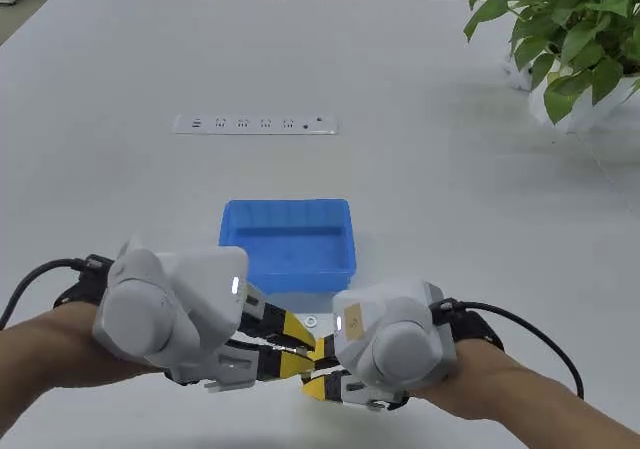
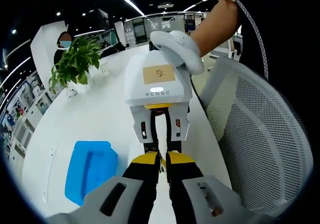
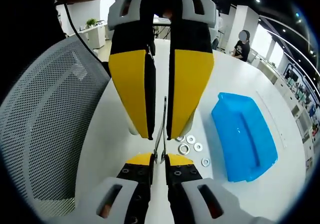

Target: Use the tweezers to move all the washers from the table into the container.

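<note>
- The left gripper (image 2: pixel 163 160) is sitting on the left over the near edge of the table (image 1: pixel 430 169), nose to nose with the other one. Its jaws are standing narrow and straddling the far stretch of the tweezers (image 3: pixel 163 124). I cannot tell whether the pads are actually pressing on them.
- The blue container (image 1: pixel 288 269) is lying just beyond the two grippers, a little left of centre, and I am making out nothing inside it.
- The washers (image 3: pixel 190 139) are lying in a small cluster on the table, between the grippers and the container's near wall. None is being lifted.
- The right gripper (image 3: pixel 160 159) is sitting on the right with its jaws nearly closed, pinching the back end of the tweezers. The tool is pointing away from it into the left jaws.
- As I read it, the step in hand is getting the tweezers seated properly between the two grippers, ahead of any picking.
- The next move is calling for one settled grip and a clean let-go by the other gripper. After that the tips need tilting down over the nearest washer. A careless release is risking a dropped or skewed tool.
</note>
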